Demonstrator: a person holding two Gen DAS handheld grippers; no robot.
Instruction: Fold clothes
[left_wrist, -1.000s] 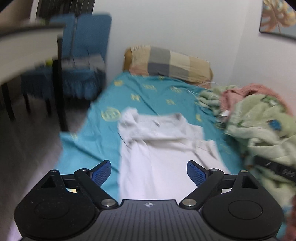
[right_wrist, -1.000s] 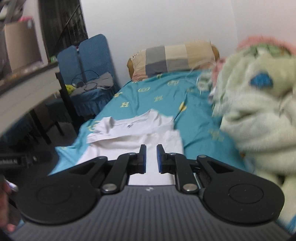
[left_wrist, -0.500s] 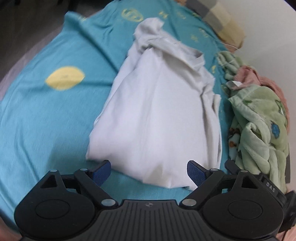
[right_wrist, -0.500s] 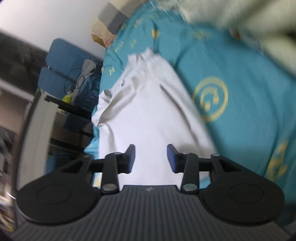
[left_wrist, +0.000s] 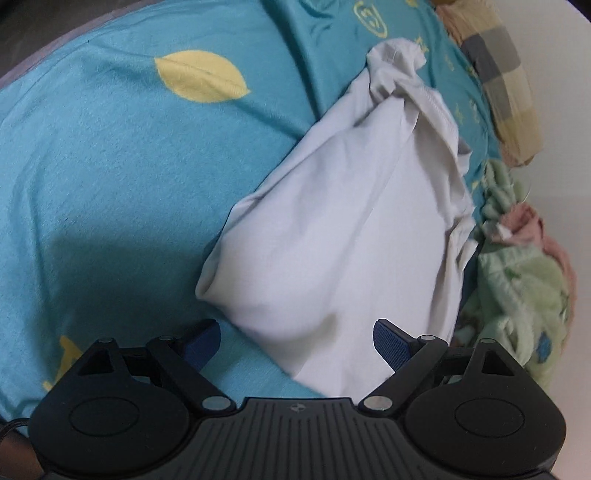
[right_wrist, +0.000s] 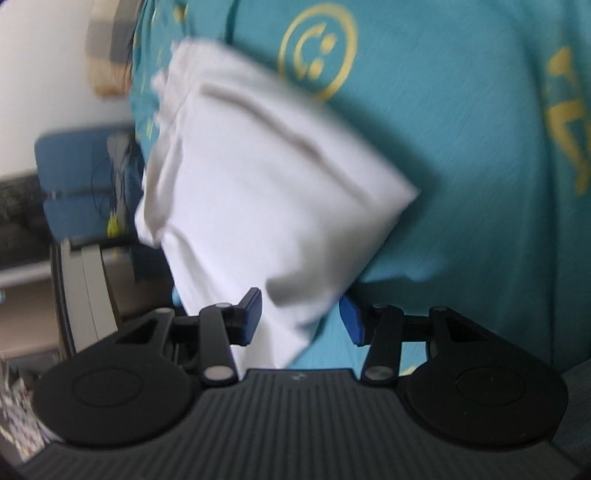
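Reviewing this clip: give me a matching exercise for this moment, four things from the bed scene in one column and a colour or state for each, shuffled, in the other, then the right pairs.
Things:
1. white shirt
2. bed sheet
3. pillow
4. left tongs

Colour or state:
A. teal with yellow prints
B. open, nothing between the pads
C. lying partly folded on the sheet
D. checked in grey and tan

Pairs: 1-C, 2-A, 3-D, 4-B

R black two-finger gripper, jaws just been opening, straddles corner of white cotton shirt on teal patterned bedsheet; pads not pressing.
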